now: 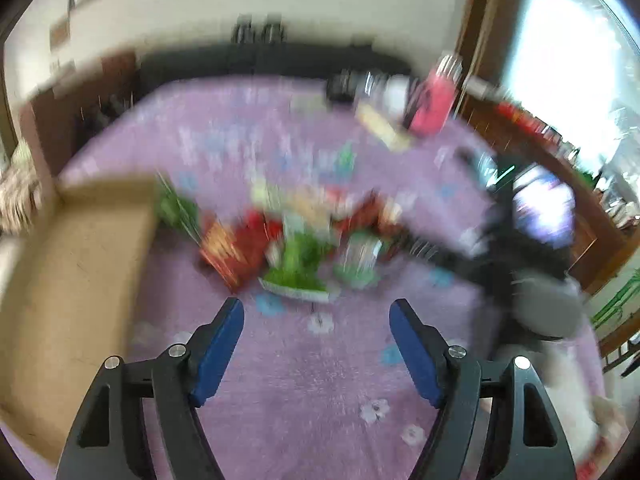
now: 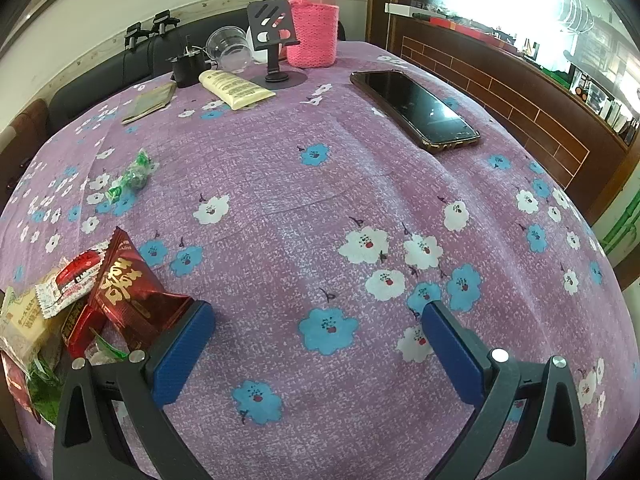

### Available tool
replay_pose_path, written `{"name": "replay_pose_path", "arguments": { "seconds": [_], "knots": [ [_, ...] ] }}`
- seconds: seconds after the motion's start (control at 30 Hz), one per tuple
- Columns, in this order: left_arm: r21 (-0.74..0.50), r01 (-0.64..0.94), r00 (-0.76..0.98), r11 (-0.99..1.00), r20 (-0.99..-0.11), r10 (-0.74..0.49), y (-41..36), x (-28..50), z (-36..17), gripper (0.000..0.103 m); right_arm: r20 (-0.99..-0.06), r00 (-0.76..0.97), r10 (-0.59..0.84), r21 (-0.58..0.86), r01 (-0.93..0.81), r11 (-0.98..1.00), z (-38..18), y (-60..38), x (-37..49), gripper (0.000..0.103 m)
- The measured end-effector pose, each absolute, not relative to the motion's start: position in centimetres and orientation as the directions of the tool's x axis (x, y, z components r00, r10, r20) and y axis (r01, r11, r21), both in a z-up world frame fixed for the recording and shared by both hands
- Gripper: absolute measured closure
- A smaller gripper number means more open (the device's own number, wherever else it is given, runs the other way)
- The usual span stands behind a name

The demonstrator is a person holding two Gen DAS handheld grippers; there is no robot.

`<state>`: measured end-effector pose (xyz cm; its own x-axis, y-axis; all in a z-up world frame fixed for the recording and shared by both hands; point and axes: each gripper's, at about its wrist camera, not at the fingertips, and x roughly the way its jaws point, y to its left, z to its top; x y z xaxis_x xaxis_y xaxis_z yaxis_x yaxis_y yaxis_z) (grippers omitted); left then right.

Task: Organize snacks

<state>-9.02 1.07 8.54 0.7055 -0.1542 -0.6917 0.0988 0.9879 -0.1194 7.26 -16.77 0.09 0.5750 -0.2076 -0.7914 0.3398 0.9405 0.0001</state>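
Observation:
A pile of snack packets (image 1: 296, 240), red, green and yellow, lies on the purple flowered tablecloth in the blurred left wrist view. A cardboard box (image 1: 68, 280) stands to its left. My left gripper (image 1: 318, 314) is open and empty, just short of the pile. In the right wrist view the pile (image 2: 80, 304) sits at the lower left, with a dark red packet (image 2: 132, 292) touching my left finger. A small green candy packet (image 2: 130, 178) lies apart. My right gripper (image 2: 318, 326) is open and empty over bare cloth.
A phone (image 2: 416, 108) lies at the right. At the far end stand a pink thermos (image 2: 314, 20), a black phone stand (image 2: 276, 48), a cream tube (image 2: 236, 88), a clear cup (image 2: 230, 46) and a flat sachet (image 2: 150, 102). A brick-pattern wall (image 2: 500, 92) borders the right.

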Motion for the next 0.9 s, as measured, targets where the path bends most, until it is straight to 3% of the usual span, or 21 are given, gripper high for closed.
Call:
{"name": "replay_pose_path", "arguments": {
  "seconds": [0.13, 0.2, 0.23, 0.5, 0.53, 0.67, 0.7, 0.73, 0.77, 0.8, 0.9],
  "knots": [
    [-0.049, 0.109, 0.868, 0.993, -0.482, -0.119, 3.7, -15.3, 16.1, 0.024, -0.845, 0.523, -0.109, -0.004, 0.199, 0.980, 0.2, -17.3, 7.3, 0.000],
    [-0.016, 0.112, 0.900, 0.994, -0.423, -0.108, 4.7, -16.7, 18.5, 0.014, -0.848, 0.522, -0.088, 0.017, 0.194, 0.981, 0.3, -17.8, 6.8, 0.000],
    [-0.006, 0.113, 0.907, 0.994, -0.408, -0.105, 5.3, -17.2, 19.4, 0.005, -0.853, 0.512, -0.096, -0.011, 0.167, 0.986, 0.2, -17.4, 6.8, 0.001],
    [-0.077, 0.053, 0.899, 0.996, -0.430, -0.081, 9.4, -15.4, 20.1, 0.004, -0.819, 0.571, -0.059, -0.021, 0.073, 0.997, 0.1, -17.6, 6.3, 0.000],
    [-0.107, 0.049, 0.889, 0.993, -0.449, -0.092, 9.9, -14.5, 19.5, 0.005, -0.820, 0.570, -0.060, -0.022, 0.074, 0.997, 0.2, -17.6, 6.4, 0.000],
    [-0.218, 0.102, 0.839, 0.971, -0.505, -0.202, 10.8, -12.2, 16.6, 0.040, -0.839, 0.543, -0.041, -0.027, 0.034, 0.999, 0.4, -17.6, 7.1, 0.000],
    [-0.245, 0.113, 0.827, 0.963, -0.514, -0.228, 11.0, -11.7, 15.7, 0.041, -0.848, 0.528, -0.041, -0.026, 0.035, 0.999, 0.5, -17.8, 7.3, 0.000],
    [-0.252, 0.119, 0.823, 0.961, -0.516, -0.237, 10.9, -11.6, 15.2, 0.043, -0.847, 0.527, -0.061, -0.035, 0.059, 0.998, 0.7, -18.1, 7.1, 0.008],
    [-0.253, 0.127, 0.824, 0.959, -0.512, -0.244, 11.0, -11.7, 14.8, 0.043, -0.834, 0.547, -0.066, -0.035, 0.068, 0.997, 1.4, -18.2, 6.5, 0.024],
    [-0.247, 0.125, 0.829, 0.961, -0.506, -0.238, 11.0, -11.8, 14.6, 0.043, -0.811, 0.584, -0.038, -0.014, 0.045, 0.999, 2.4, -18.0, 5.6, 0.029],
    [-0.240, 0.118, 0.869, 0.964, -0.444, -0.217, 11.1, -12.4, 15.0, 0.043, -0.699, 0.714, 0.044, -0.003, -0.064, 0.998, 6.1, -15.7, 2.6, 0.029]
  ]
}}
